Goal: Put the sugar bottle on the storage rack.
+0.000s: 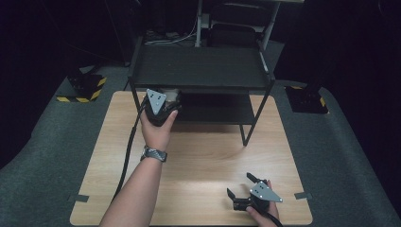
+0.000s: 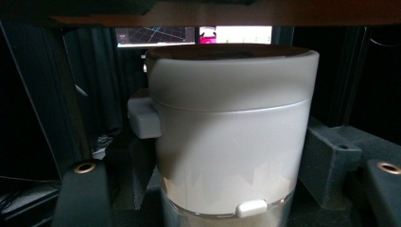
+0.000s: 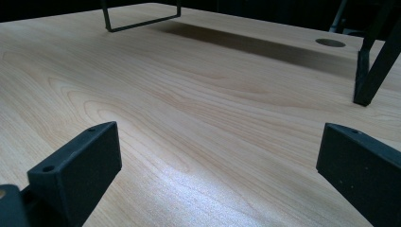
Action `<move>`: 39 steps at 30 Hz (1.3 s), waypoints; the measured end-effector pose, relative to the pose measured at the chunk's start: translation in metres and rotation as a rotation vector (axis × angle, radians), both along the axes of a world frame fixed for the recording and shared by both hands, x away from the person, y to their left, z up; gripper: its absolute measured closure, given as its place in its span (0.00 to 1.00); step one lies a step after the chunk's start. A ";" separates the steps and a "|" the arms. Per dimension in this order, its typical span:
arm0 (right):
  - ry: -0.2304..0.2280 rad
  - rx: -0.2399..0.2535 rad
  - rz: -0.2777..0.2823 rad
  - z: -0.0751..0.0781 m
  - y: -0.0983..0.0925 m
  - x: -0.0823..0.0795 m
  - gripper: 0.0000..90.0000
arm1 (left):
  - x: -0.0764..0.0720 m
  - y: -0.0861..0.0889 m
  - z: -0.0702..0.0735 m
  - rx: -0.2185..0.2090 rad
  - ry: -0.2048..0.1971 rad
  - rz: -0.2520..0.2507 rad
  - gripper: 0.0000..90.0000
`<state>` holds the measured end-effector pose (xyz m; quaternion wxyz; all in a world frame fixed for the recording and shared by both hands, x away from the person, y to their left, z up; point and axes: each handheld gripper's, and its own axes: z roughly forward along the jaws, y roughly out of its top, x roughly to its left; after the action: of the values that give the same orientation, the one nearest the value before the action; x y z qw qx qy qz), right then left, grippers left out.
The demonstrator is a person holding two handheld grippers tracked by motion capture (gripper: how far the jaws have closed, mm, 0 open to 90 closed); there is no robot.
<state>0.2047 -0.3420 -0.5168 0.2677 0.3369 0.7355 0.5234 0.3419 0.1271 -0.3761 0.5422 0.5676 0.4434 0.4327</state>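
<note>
Both jaws of the left gripper point(image 1: 163, 105) clamp the white canister point(image 2: 231, 132) under the black shelf point(image 1: 201, 68), so it should move level and slowly, while the right gripper point(image 1: 242, 187) rests apart.

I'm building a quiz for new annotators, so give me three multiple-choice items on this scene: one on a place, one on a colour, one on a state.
1. Where is the left tool?
A. At the black shelf rack's lower level
B. Flat on the near table edge
C. Above the rack's top

2. What colour is the canister between the left tool's jaws?
A. Red
B. White
C. Green

3. How do the right tool's jaws stand?
A. Shut on a cup
B. Shut on a cable
C. Open, nothing between them

Key: 1 A, the high view shows it reaching under the top shelf. 2 B, the left gripper view shows a white body and lid. 3 C, only bare wooden table lies between them.
</note>
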 end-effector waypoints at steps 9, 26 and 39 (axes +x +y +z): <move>-0.003 0.002 0.002 0.000 0.000 0.000 0.01 | 0.009 -0.003 -0.003 -0.002 0.014 0.010 0.33; -0.005 0.002 0.001 -0.001 0.000 -0.001 0.01 | 0.013 -0.007 -0.006 0.003 0.030 0.013 0.32; -0.007 -0.001 0.005 -0.001 0.000 0.000 0.01 | 0.007 -0.011 -0.003 -0.009 0.047 0.005 0.01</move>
<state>0.2046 -0.3420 -0.5174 0.2692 0.3329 0.7357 0.5248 0.3493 0.1165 -0.3793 0.5331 0.5740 0.4594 0.4185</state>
